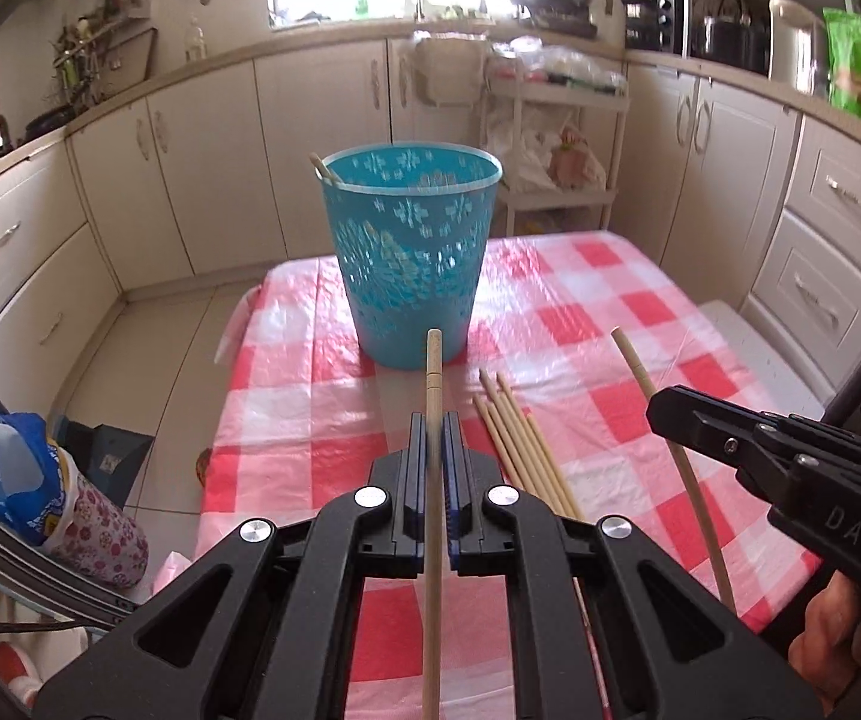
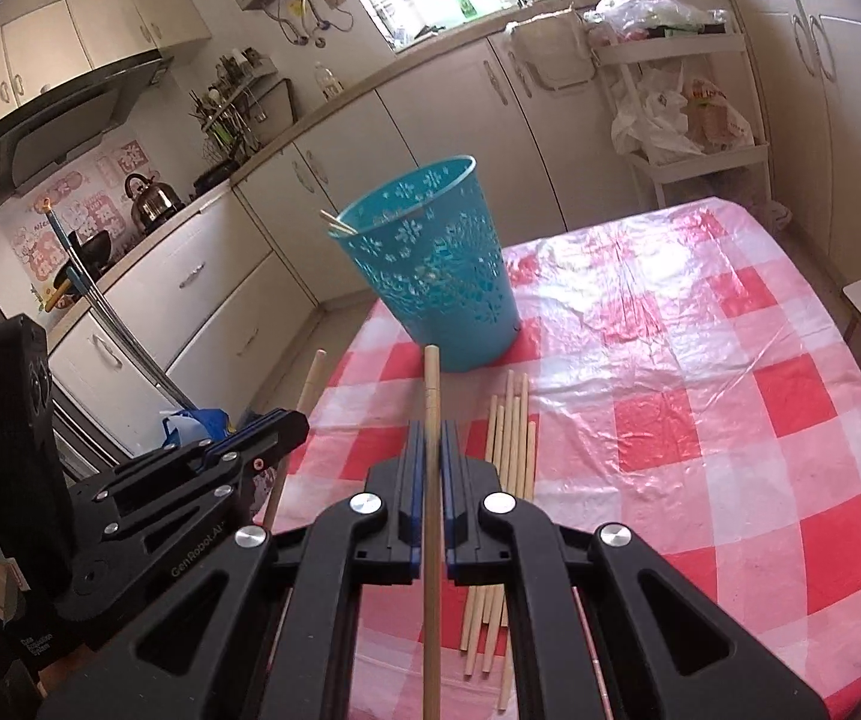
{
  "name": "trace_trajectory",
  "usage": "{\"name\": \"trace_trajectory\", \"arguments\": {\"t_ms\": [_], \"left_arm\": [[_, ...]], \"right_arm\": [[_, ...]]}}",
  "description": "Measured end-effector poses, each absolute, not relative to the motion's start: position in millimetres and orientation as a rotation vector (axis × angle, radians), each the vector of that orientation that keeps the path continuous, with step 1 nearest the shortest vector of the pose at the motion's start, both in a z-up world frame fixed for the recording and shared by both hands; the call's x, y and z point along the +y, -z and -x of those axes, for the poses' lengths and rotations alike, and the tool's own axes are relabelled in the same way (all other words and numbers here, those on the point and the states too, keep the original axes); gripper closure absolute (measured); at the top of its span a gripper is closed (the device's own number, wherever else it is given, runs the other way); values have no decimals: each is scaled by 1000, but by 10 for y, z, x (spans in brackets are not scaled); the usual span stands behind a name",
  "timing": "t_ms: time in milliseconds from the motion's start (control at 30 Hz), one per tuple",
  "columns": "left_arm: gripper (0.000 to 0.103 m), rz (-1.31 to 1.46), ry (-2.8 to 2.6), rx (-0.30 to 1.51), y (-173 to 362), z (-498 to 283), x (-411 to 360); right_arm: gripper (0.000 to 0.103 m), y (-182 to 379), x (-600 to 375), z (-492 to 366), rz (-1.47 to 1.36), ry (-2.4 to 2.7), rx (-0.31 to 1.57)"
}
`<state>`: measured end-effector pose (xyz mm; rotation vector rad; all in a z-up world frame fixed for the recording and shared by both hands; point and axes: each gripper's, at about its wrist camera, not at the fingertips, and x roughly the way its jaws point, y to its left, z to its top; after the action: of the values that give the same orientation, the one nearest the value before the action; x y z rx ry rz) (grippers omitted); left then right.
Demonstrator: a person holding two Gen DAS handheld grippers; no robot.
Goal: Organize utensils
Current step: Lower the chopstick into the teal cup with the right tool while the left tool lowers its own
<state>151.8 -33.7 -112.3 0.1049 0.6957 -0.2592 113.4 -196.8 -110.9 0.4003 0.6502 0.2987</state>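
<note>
Clamped tight in the left gripper (image 1: 434, 456), one chopstick (image 1: 433, 384) juts ahead of its jaws toward the blue basket (image 1: 412, 252). Beside it the right gripper (image 2: 430, 456) pinches another chopstick (image 2: 431, 396); loose chopsticks (image 2: 505, 450) lie just right of its jaws. Both tips should clear the rim before either lets go.

- The left wrist view looks forward and downward along its own fingers, from above the near edge of the checked table (image 1: 610, 300), toward the blue basket (image 1: 412, 264) close ahead.
- The right wrist view looks the same way from just to the right, rolled slightly.
- The 2 views share the basket (image 2: 430, 264), the table (image 2: 700, 360), the loose chopsticks (image 2: 511, 438) and the far kitchen cabinets (image 2: 430, 120).
</note>
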Motion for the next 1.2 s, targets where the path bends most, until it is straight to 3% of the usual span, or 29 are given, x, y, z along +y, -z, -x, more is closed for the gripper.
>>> {"name": "trace_trajectory", "arguments": {"t_ms": [400,767,1200], "left_arm": [[98,119,316,457,468,-1595,81],[98,300,348,324,-83,-2362,245],[98,408,276,222,-62,-3358,71]], "right_arm": [[97,453,-1945,-1279,-349,-227,400],[97,-138,-1909,-2080,-370,-200,194],[97,-139,-1744,-3171,-365,-145,165]]}}
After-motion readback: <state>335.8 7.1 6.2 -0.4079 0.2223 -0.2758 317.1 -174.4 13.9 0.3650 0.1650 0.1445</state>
